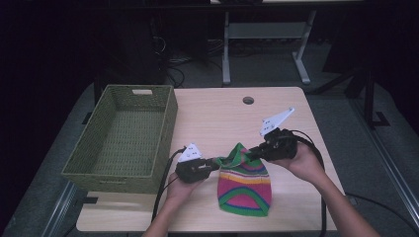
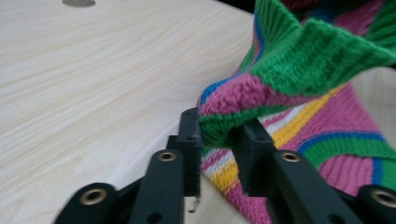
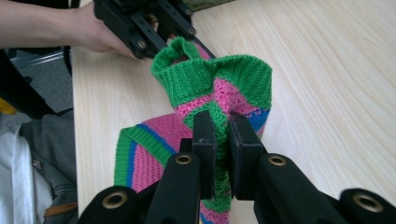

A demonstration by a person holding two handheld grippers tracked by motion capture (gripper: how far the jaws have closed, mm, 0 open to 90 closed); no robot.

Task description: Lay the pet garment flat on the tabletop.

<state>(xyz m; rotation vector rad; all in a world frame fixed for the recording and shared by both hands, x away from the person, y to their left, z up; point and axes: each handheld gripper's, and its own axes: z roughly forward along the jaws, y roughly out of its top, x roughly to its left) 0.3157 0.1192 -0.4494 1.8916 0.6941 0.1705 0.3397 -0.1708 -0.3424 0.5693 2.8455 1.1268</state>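
The striped knit hat (image 1: 244, 185) lies on the table (image 1: 217, 118) at 6 o'clock, the basket (image 1: 123, 138) well off at 9. The left gripper (image 1: 216, 162) pinches its green rim at 9 o'clock; the right gripper (image 1: 249, 153) is clamped tight on the rim at 1 o'clock, lifting it

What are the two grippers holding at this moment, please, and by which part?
Both hold the striped knitted hat: the left gripper pinches its green ribbed rim, and the right gripper clamps the knit just below that rim on the opposite side.
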